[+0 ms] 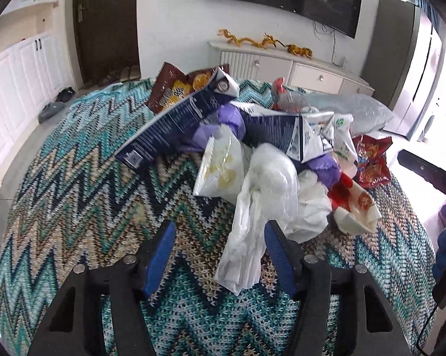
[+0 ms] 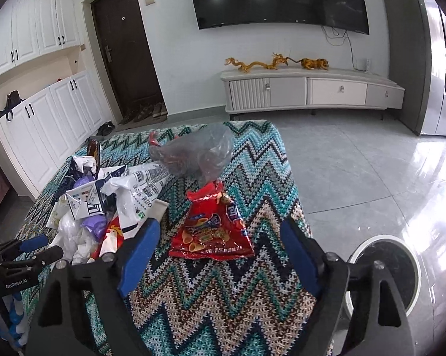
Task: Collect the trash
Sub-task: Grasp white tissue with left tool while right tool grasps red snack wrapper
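A heap of trash lies on the table's zigzag knitted cloth: dark blue cartons, a brown snack bag, purple wraps and a crumpled white plastic bag. My left gripper is open low over the cloth. The white bag's loose tail lies between its blue fingers, close to the right one, and is not pinched. My right gripper is open too. A flat red snack bag lies on the cloth just ahead, between its fingertips. The left gripper also shows at that view's left edge.
A clear plastic bag with scraps sits behind the red one. A white round bin with a dark liner stands on the tiled floor right of the table. A TV cabinet, a door and white cupboards line the far walls.
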A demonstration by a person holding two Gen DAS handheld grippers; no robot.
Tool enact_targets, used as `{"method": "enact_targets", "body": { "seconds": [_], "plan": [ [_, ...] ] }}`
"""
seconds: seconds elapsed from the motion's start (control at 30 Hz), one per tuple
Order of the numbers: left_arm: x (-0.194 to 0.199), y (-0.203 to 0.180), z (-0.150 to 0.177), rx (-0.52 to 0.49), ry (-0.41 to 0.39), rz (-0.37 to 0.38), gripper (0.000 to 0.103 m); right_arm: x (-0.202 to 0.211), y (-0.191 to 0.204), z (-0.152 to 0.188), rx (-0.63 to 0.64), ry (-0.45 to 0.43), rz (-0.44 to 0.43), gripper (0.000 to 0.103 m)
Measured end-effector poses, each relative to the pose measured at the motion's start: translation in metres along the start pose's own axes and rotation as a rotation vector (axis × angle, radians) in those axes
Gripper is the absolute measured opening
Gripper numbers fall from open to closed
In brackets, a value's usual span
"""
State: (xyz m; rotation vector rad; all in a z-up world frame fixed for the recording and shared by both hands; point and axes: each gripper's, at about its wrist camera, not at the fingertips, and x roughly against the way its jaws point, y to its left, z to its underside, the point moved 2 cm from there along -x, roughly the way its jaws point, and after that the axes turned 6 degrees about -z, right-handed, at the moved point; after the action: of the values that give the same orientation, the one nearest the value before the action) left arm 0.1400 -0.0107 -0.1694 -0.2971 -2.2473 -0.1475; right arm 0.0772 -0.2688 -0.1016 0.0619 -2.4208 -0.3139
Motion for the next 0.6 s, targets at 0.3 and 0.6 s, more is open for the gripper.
{"method": "enact_targets", "body": {
  "seconds": [0.3, 0.6],
  "plan": [
    [-0.011, 0.0, 0.008, -0.014, 0.056, 0.072, 0.024, -0.031, -0.005, 0.002, 0.0, 0.073, -0.036, 0.077],
    [0.017, 0.003, 0.022, -0.027, 0.024, 0.09, 0.008, -0.043, -0.005, -0.007, -0.005, 0.079, -0.073, 0.073]
  ]
}}
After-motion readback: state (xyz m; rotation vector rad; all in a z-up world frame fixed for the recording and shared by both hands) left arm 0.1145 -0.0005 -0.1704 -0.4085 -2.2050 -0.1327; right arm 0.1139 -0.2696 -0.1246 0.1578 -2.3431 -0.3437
